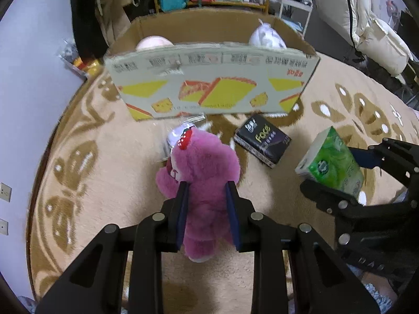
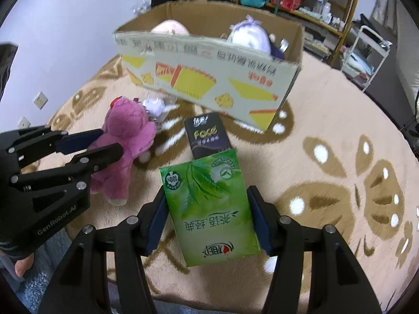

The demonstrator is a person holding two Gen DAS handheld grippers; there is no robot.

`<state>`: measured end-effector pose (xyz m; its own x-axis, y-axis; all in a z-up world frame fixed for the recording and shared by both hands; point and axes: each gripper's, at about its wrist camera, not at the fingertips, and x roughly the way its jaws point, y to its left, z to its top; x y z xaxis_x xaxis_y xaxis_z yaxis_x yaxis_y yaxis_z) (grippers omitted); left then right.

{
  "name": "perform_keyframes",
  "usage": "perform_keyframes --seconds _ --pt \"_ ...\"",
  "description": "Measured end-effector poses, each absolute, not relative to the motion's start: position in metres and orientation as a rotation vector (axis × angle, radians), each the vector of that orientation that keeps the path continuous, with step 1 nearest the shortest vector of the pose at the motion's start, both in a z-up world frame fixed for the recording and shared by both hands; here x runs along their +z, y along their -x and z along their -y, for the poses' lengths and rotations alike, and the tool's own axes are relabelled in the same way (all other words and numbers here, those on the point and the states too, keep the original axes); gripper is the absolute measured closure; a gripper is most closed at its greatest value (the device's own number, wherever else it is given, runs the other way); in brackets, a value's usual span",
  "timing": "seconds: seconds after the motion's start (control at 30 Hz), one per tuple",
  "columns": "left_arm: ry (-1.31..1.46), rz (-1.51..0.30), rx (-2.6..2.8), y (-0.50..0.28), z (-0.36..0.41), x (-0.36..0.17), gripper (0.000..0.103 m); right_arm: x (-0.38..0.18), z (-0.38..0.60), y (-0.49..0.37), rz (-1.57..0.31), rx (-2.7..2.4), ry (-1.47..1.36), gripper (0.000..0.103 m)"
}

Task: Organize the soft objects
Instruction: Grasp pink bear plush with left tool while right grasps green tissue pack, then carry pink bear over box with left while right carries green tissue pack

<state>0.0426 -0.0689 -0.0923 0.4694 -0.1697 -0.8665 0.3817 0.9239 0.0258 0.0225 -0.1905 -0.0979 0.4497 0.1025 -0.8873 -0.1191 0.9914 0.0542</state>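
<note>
The pink plush bear [image 1: 201, 180] sits clamped in the left gripper [image 1: 207, 191], just before the cardboard box [image 1: 212, 83]. The right gripper [image 2: 207, 217] grasps the green tissue pack [image 2: 209, 209], nearer than the box. Both likely need lifting above the box rim before release; both grippers angle downward toward the box.

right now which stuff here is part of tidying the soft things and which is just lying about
Part of the job:
- pink plush bear, in the left gripper
- green tissue pack, in the right gripper
- dark tissue pack on the rug
- cardboard box, two plush toys already inside

Just lying about:
- shelf with bags
- white cart
- wall sockets
</note>
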Motion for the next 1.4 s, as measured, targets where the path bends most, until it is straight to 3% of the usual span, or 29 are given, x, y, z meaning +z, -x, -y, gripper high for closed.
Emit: perform_keyframes --seconds 0.53,0.83,1.4 --pt "-0.184 -0.614 -0.242 -0.016 0.047 -0.02 0.077 -0.037 0.221 0.003 -0.72 0.04 -0.139 0.041" --pt "-0.191 -0.539 -0.257 -0.019 0.056 -0.003 0.077 -0.012 0.216 0.001 -0.577 0.083 -0.102 0.041" --pt "-0.233 -0.448 -0.232 -0.075 0.064 0.02 0.076 0.007 0.241 -0.051 -0.537 0.057 -0.128 0.041"
